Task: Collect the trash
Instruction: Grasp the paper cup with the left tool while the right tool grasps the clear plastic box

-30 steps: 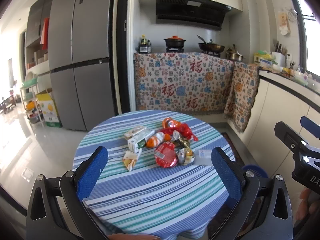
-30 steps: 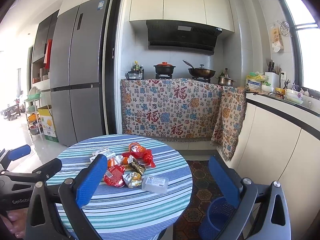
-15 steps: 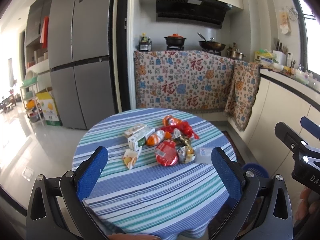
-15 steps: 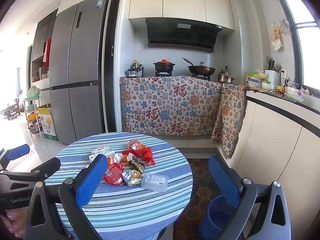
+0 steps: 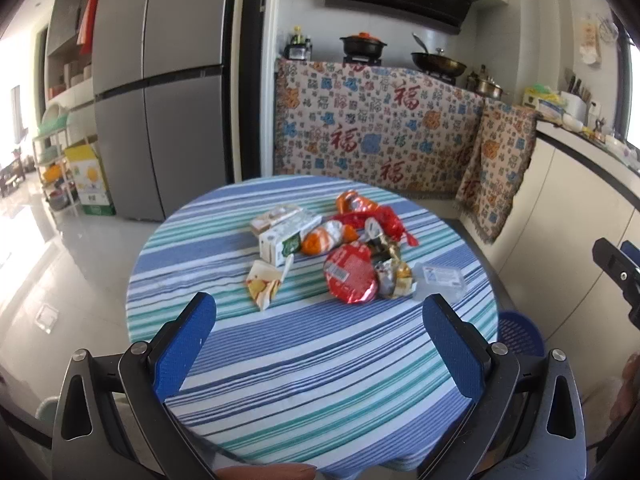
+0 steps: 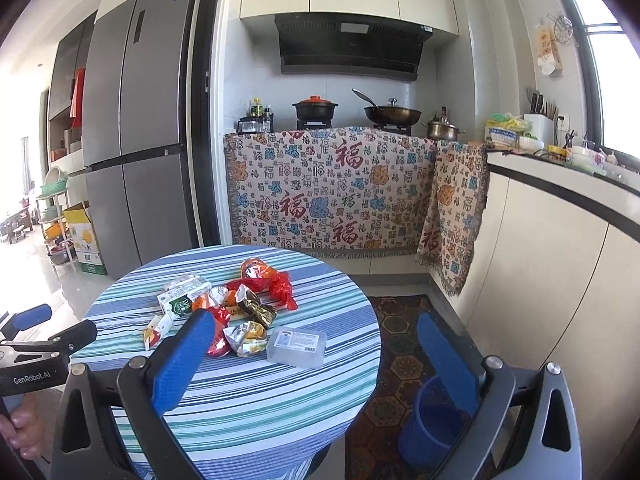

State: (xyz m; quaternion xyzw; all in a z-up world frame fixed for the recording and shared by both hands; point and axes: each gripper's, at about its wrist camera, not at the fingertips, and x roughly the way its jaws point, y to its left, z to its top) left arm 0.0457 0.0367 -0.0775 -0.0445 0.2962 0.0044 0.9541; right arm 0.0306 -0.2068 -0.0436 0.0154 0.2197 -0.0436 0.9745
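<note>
Two grippers hang over the near edge of a round table (image 5: pixel 304 384) covered in a blue, green and white striped cloth. Both are released, fingers spread wide and holding nothing: the left gripper (image 5: pixel 320 340) faces the middle of the table, and the right gripper (image 6: pixel 316 354) sits further right, its right finger out past the table's edge above the floor.

Trash lies in a loose heap around the table's centre. A white and green carton (image 5: pixel 286 238) is at the left of the heap, with a small torn yellow wrapper (image 5: pixel 264 284) just nearer. A round red lid (image 5: pixel 351 272) lies near the middle, touching a crumpled foil wrapper (image 5: pixel 394 276) on its right. A clear plastic box (image 5: pixel 440 280) sits at the right end, just beside the foil. Red and orange wrappers (image 5: pixel 372 214) fill the far side.

On the floor to the right of the table stands a blue basket (image 6: pixel 434 424), partly hidden behind the right gripper's finger.
</note>
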